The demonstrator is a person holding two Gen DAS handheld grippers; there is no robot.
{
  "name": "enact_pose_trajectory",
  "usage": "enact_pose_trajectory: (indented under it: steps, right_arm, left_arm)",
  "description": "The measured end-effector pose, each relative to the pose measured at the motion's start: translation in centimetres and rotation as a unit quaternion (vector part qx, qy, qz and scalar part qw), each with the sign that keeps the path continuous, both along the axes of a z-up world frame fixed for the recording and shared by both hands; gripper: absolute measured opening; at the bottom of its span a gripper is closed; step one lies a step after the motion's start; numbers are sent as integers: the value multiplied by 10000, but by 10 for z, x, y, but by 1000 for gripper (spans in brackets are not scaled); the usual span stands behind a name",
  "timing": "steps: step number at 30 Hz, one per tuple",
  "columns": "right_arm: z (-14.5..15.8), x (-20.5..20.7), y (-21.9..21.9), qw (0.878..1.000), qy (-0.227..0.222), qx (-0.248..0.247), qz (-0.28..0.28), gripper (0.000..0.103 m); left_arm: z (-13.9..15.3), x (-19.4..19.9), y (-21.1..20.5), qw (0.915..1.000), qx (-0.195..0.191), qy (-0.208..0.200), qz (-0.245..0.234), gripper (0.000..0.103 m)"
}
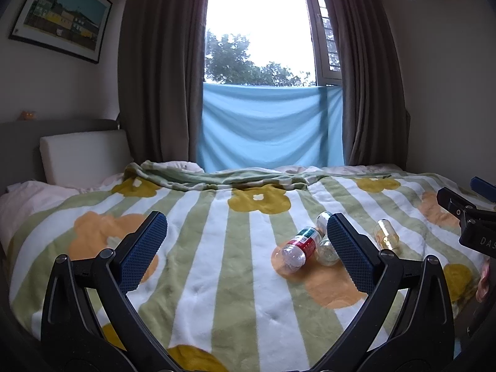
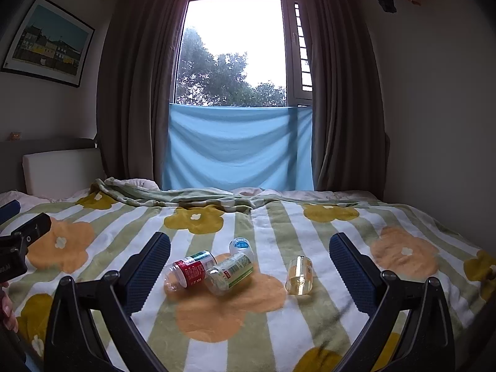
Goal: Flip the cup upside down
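A small clear yellowish cup [image 2: 300, 276] rests on the striped flower blanket [image 2: 279, 325] and seems to stand mouth up, leaning slightly. In the left wrist view the cup [image 1: 386, 235] shows just right of my left gripper's right finger. My right gripper [image 2: 250, 241] is open and empty, with the cup ahead between its fingers, nearer the right one. My left gripper [image 1: 245, 226] is also open and empty, and the cup lies outside its span to the right.
Three empty plastic bottles lie in a cluster left of the cup: a red-labelled bottle [image 2: 189, 272], a green-labelled bottle [image 2: 231, 274] and a blue-labelled bottle [image 2: 240, 246]. A folded blanket edge [image 2: 186, 198], headboard cushion [image 2: 62, 170], curtains and window lie beyond.
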State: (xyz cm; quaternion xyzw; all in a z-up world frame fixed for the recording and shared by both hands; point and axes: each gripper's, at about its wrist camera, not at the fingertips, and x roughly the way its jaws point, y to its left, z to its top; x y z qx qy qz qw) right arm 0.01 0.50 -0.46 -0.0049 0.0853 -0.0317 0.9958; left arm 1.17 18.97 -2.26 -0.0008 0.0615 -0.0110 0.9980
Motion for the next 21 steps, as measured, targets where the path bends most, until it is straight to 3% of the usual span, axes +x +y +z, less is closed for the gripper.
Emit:
enact_pose_trajectory:
  steps: [21]
  right_arm:
    - [-3,4,-1,10000,82,-34,-32,102]
  left_arm:
    - [-6,4,-2,9999,-37,-22,-130,103]
